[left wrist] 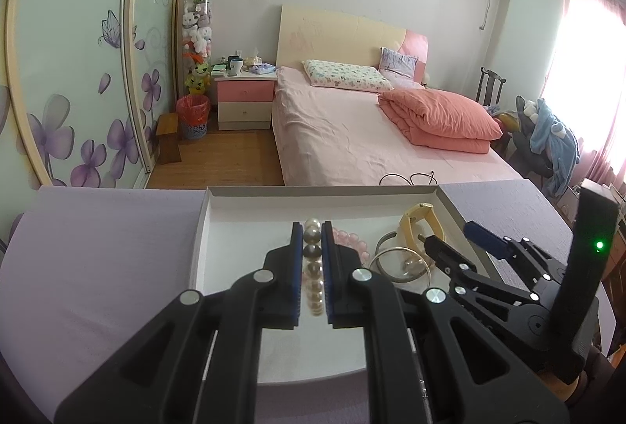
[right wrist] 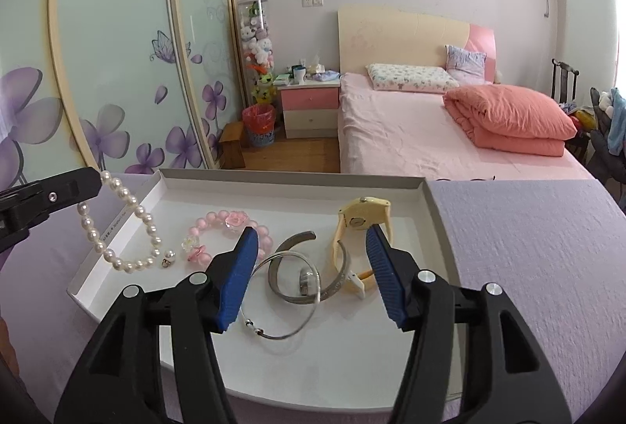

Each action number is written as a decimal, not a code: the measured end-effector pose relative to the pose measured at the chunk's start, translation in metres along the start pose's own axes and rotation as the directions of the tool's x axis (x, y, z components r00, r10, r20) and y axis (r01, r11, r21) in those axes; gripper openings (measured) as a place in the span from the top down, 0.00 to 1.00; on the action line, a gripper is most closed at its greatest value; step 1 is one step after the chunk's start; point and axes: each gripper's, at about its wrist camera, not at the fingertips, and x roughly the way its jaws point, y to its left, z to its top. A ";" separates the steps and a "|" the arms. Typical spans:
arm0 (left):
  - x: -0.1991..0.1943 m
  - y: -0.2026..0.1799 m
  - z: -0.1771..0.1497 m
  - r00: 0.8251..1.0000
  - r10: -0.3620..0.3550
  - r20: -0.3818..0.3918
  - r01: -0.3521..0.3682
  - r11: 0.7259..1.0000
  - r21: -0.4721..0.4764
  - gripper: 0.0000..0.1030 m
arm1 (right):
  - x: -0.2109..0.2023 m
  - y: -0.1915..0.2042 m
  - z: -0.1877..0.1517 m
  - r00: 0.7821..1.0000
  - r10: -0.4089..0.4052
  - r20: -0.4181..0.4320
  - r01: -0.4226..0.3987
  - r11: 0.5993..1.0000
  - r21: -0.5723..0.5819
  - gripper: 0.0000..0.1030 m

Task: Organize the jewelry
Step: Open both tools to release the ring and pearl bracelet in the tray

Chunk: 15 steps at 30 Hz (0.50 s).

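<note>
Left gripper [left wrist: 312, 267] with jaws pressed together on the pearl bracelet [right wrist: 117, 224], pinching a few beads at its upper end; the strand hangs down over the left wall of the white tray [right wrist: 274, 177], its lower loop resting on the tray floor beside a small pearl earring [right wrist: 169, 255]. Right gripper [right wrist: 311, 275] with jaws spread, nothing pinched, poised above the silver bangles [right wrist: 289, 287] near the tray's middle; the cream watch [right wrist: 358, 228] stands just to their right, the pink bead bracelet [right wrist: 223, 232] to their left. Tray on a worktop covered by a lilac cloth [right wrist: 528, 248]; bed [left wrist: 352, 134] beyond.

Step in hand, as judged: laying the pearls down in the tray's left part, clear of the other pieces. Done well, the left gripper sinks until the whole strand rests inside the wall, then parts its jaws without dragging; the loop should not fall across the earring or the pink beads. Whether the bangles are interlocked is unclear from these views, so the right gripper would best take a single ring at its open edge.
</note>
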 end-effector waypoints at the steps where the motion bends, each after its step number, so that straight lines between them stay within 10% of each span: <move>1: 0.001 0.001 0.000 1.000 -0.001 -0.001 0.001 1.000 0.000 0.91 | 0.000 -0.001 0.000 1.000 -0.002 -0.001 0.002 1.000 0.001 0.43; 15: 0.020 0.001 -0.002 1.000 0.008 -0.021 -0.008 1.000 -0.010 0.91 | -0.004 -0.019 -0.007 1.000 -0.015 -0.012 0.016 0.999 0.028 0.42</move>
